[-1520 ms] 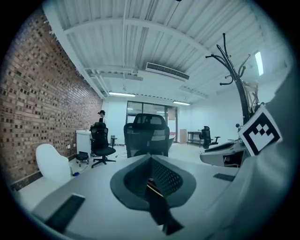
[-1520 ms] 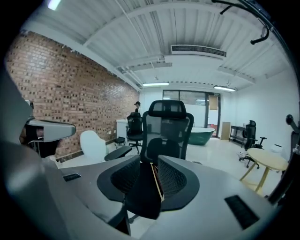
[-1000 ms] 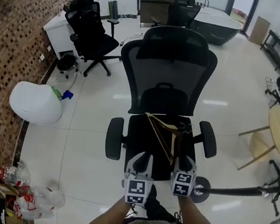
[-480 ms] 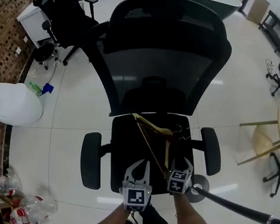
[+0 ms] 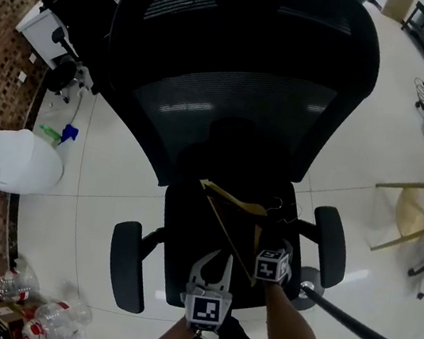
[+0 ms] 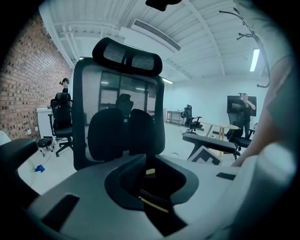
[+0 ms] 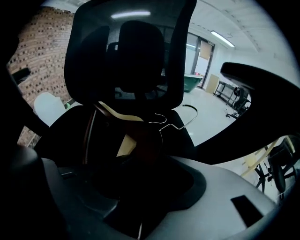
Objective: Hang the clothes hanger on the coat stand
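Right gripper jaws just spread wide, left gripper jaws apart, both empty; hanger at eleven o'clock awaits grabbing.

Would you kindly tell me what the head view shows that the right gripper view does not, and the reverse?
Only the head view shows the left gripper and the plastic bottles on the floor. Only the right gripper view shows the ceiling lights and a green tub-like thing far behind. Both show the black office chair and the wooden hanger lying on its seat.
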